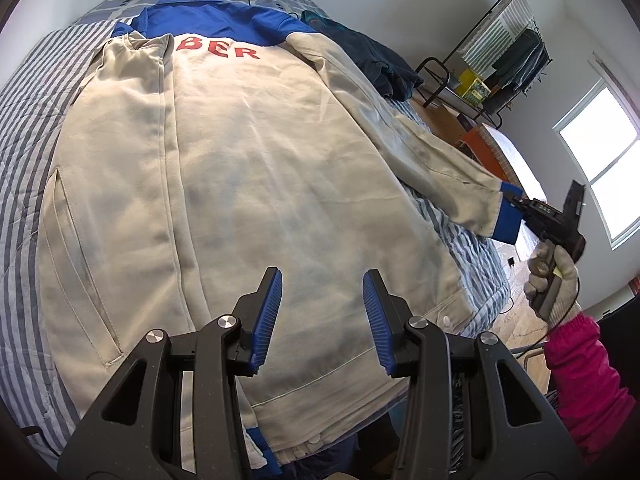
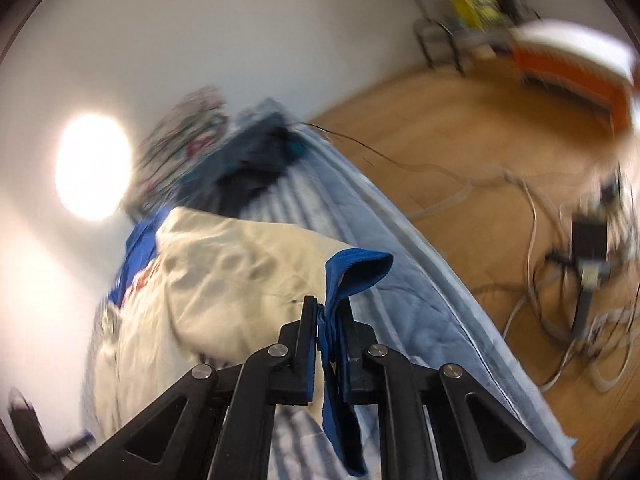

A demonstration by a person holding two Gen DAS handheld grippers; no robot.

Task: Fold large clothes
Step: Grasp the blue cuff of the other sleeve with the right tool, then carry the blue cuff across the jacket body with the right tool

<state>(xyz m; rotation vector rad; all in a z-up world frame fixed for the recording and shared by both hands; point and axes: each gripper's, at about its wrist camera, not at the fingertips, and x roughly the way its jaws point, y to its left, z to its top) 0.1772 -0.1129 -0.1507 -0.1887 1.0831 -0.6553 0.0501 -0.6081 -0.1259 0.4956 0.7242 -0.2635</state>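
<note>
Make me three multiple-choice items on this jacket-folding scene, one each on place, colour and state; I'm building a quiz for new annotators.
1. Where does the jacket lie?
A. on the striped bed cover
B. on the floor
C. on a chair

2. What colour is the lettering on its back?
A. green
B. red
C. black

3. What are the right gripper fingers doing?
A. standing open over nothing
B. gripping a cable
C. pinching the blue cuff

Answers: 1 A, the cover shows around the jacket; 2 B, red letters under the blue yoke; 3 C, blue fabric is squeezed between the closed fingers.
</note>
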